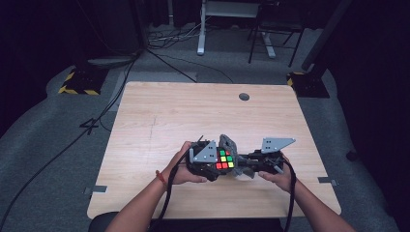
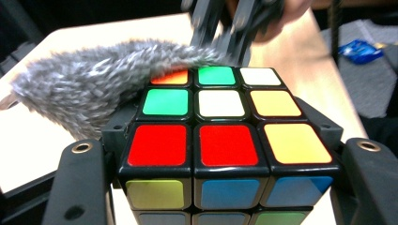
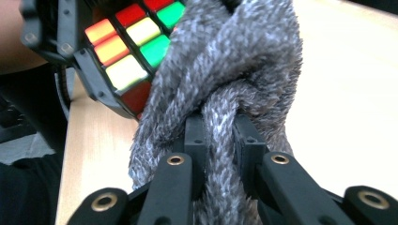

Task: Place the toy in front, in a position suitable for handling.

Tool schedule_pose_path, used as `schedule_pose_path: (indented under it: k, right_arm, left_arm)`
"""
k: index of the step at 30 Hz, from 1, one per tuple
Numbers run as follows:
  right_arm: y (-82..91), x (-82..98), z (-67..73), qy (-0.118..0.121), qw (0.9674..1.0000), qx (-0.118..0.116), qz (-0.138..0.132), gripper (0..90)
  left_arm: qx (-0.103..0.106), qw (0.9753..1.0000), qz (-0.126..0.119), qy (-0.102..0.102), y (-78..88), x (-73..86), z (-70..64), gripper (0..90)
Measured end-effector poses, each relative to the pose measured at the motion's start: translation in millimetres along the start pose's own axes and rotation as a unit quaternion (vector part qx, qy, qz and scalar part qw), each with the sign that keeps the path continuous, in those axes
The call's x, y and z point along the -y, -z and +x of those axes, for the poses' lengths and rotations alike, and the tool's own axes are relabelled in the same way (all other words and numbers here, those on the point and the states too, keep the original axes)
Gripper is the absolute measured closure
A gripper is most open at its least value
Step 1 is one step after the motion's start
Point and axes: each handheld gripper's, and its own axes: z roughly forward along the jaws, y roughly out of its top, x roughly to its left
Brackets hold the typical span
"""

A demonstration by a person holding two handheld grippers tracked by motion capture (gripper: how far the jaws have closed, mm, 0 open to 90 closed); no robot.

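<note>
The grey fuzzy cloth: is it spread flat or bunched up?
Bunched up: the grey fuzzy cloth is gathered into thick folds, pinched between the right gripper jaws.

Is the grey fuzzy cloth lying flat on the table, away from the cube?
No, the grey fuzzy cloth drapes over the cube.

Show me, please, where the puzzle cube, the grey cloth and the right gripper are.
puzzle cube [image 2: 220, 103]: left gripper view, white centre square of its top face.
grey cloth [image 3: 244, 61]: right gripper view, bunched fold above the jaws.
right gripper [image 3: 219, 136]: right gripper view, between its fingertips, clamped on cloth.
</note>
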Motion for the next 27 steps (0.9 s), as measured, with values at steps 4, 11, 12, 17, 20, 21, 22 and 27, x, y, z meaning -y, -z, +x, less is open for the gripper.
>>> schedule_pose_path:
  k: [4, 11, 12, 17, 20, 21, 22, 27]
  right_arm:
    - [0.1, -1.5, 4.4, 0.003, 0.9998, -0.017, -0.012, 79.4]
    - [5.2, -5.1, 6.0, 0.002, 0.999, -0.026, -0.037, 79.5]
    - [5.3, -5.5, 6.2, 0.003, 0.9988, -0.027, -0.041, 79.6]
    - [6.0, -8.5, 9.5, 0.011, 0.9984, -0.028, -0.047, 79.6]
    - [3.9, -12.1, 14.5, 0.024, 0.9982, -0.03, -0.045, 79.6]
    - [3.7, -12.9, 15.5, 0.028, 0.9984, -0.024, -0.044, 79.6]
    - [4.6, -13.7, 15.2, 0.028, 0.9984, -0.019, -0.044, 79.6]
    - [7.7, -11.3, 8.7, 0.014, 0.9991, 0.007, -0.039, 79.7]
  left_arm:
    - [0.003, 1.0, 0.0, 0.006, -2.0, 3.0, 0.3, 33.1]
    - [0.007, 0.9998, 0.013, 0.012, -3.5, 4.2, 2.0, 33.0]
    - [0.007, 0.9998, 0.015, 0.012, -4.0, 4.2, 1.9, 33.0]
    - [0.007, 0.9989, 0.046, 0.005, -11.2, 4.9, 0.4, 33.1]
    - [0.001, 0.9984, 0.056, -0.002, -15.9, 5.1, -1.8, 33.2]
    - [0.003, 0.9987, 0.051, 0.004, -15.2, 5.7, -0.5, 33.2]
    - [0.005, 0.999, 0.044, 0.007, -13.7, 6.1, 0.9, 33.3]
    - [0.002, 0.9997, 0.021, 0.008, -7.2, 2.9, 0.6, 33.3]
